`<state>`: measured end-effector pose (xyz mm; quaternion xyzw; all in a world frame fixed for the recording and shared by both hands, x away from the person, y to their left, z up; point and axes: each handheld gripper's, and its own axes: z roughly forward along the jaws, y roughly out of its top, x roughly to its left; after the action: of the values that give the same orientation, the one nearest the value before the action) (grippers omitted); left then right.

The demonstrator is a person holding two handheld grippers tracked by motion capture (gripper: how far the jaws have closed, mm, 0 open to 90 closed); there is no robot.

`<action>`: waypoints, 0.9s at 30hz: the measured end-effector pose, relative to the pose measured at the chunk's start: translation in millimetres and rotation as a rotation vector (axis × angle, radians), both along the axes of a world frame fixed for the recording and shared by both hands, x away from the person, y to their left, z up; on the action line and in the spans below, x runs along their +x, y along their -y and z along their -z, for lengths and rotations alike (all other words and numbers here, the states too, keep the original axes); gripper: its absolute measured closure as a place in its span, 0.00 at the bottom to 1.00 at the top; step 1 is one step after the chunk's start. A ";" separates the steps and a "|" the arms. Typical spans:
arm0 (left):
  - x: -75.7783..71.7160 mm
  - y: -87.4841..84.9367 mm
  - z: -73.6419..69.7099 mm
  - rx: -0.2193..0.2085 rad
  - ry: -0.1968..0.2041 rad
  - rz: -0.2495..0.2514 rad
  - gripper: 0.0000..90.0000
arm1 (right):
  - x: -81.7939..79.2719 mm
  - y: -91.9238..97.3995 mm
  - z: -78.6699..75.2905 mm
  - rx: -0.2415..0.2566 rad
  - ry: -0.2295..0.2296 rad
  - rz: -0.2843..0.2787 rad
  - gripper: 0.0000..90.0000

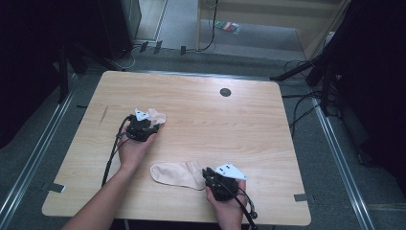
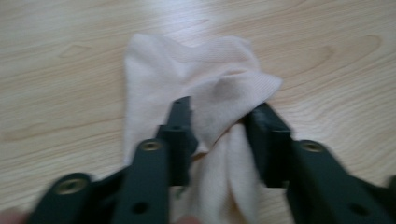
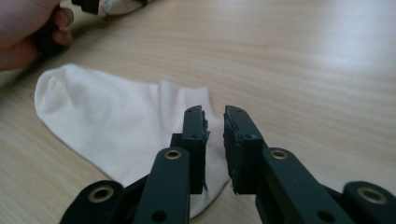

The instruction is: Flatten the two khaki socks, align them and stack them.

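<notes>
The crumpled sock (image 2: 205, 93) at ten o'clock is being pinched by the left gripper (image 2: 219, 126), probably for lifting. The flat sock (image 3: 116, 126), at six o'clock, is lying beneath the right gripper (image 3: 215, 126), whose jaws are being kept slightly apart, gripping nothing.

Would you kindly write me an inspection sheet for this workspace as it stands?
Surface: light wooden table, with a dark round grommet near its far edge.
Job's things: a bunched pale sock lies at the left claw; a flat pale sock lies near the front edge.
Clutter: nothing seen on the table.
Grippers: the left claw has bunched sock fabric between its jaws, which press it. The right claw stands over the flat sock's cuff end, jaws nearly together with a narrow gap; grip unclear.
Cables: a black cable trails from the left claw, and loose wires lie on the floor at right.
Surroundings: grey floor, dark stands, metal floor rails.
</notes>
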<state>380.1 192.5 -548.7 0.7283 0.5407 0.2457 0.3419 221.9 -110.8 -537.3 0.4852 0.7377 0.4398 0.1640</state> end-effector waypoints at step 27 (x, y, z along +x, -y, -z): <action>-36.7 40.5 -31.7 -0.188 0.146 0.468 0.44 | 71.0 16.7 -31.8 0.028 0.072 0.084 0.75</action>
<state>343.5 152.0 -517.0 0.7787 0.3519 0.1606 0.4940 292.9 -127.5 -505.5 0.5018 0.7042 0.4599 0.2019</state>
